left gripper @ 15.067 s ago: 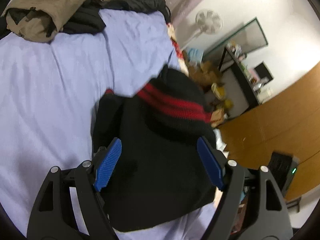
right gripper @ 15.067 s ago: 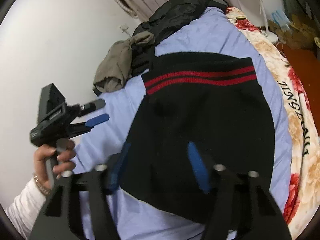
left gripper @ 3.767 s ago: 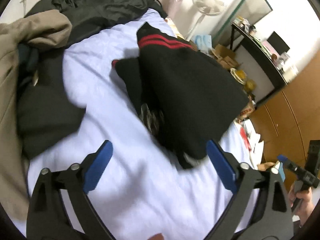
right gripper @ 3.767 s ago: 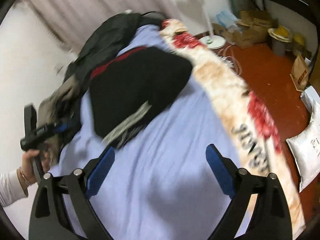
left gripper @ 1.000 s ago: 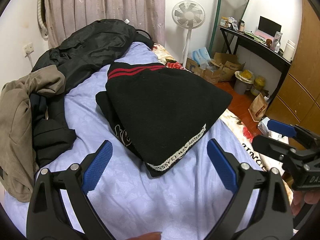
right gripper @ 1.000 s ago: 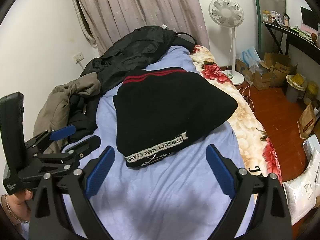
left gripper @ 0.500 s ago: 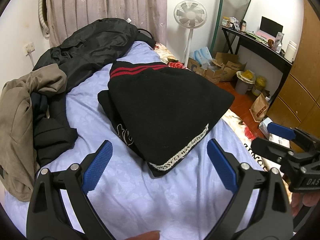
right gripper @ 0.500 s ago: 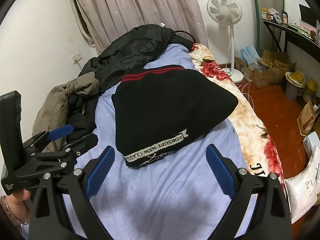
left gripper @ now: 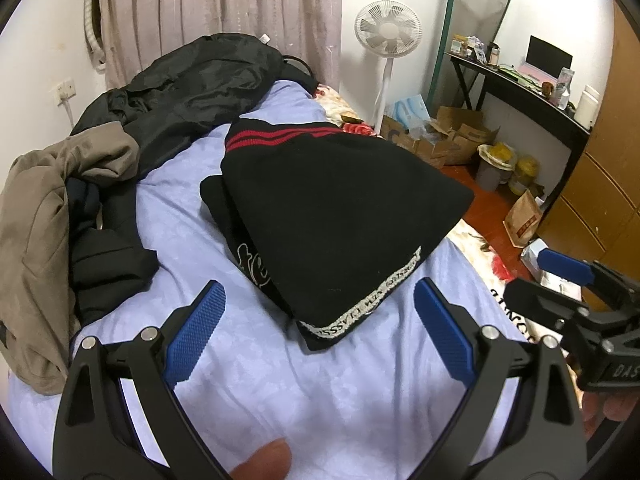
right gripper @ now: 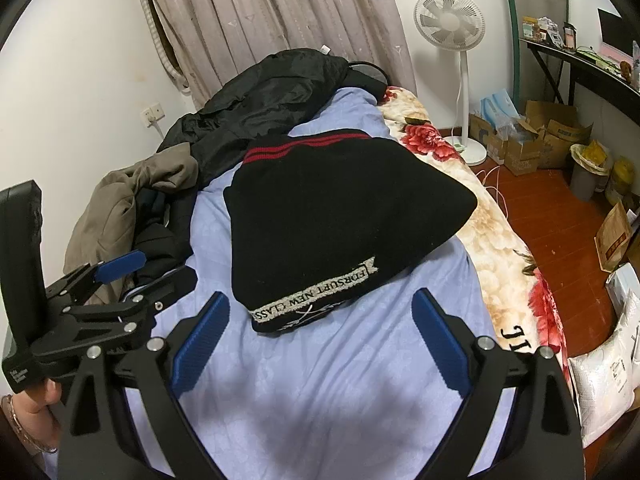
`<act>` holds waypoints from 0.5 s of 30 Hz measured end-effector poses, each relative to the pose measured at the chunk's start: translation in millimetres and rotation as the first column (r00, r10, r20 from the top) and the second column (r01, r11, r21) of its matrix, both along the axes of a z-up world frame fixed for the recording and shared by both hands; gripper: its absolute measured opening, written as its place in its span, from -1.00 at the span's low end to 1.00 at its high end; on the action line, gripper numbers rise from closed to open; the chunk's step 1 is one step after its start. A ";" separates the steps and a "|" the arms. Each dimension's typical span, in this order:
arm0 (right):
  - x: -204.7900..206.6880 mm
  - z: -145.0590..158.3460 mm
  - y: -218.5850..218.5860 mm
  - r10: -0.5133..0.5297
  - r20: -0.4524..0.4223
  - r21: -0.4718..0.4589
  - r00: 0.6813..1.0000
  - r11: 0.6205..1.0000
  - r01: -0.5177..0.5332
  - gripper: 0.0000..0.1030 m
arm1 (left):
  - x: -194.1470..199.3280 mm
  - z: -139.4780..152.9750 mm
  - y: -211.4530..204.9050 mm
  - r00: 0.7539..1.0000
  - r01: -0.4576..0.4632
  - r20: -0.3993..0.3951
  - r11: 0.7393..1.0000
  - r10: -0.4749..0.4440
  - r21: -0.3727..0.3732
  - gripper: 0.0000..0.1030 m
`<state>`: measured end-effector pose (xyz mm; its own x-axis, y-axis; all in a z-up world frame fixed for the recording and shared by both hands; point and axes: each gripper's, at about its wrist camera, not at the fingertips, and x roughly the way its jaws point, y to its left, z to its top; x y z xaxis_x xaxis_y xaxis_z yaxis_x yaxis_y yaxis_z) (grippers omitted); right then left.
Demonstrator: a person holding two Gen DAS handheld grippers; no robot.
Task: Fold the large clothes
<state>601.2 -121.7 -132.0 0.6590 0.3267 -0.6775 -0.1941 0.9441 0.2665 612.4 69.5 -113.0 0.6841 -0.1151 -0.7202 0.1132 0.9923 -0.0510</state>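
Note:
A black knit sweater [left gripper: 336, 208] with red stripes at its far end and a white lettered band at its near edge lies folded on the lilac bedsheet [left gripper: 304, 392]; it also shows in the right wrist view [right gripper: 340, 224]. My left gripper [left gripper: 320, 332] is open and empty, held above the sheet just short of the sweater. My right gripper [right gripper: 320, 332] is open and empty too, near the sweater's lettered edge. Each gripper shows in the other's view, the right one [left gripper: 568, 280] at the right and the left one [right gripper: 120, 280] at the left.
A black jacket [left gripper: 192, 84] and a tan coat [left gripper: 44, 216] are piled at the bed's far left. A floral blanket [right gripper: 508, 240] runs along the right bed edge. A standing fan [right gripper: 452, 24], cardboard boxes [right gripper: 540, 140] and a desk [left gripper: 520, 92] stand on the right.
Both grippers have drifted slightly and stay open. The sweater lies still, folded as before.

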 end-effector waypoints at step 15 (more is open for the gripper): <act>-4.2 -2.0 -0.1 -0.006 -0.001 -0.004 1.000 1.000 0.006 0.76 | -4.4 -4.9 -5.2 1.000 0.013 -0.016 1.000 -0.013 -0.005 0.81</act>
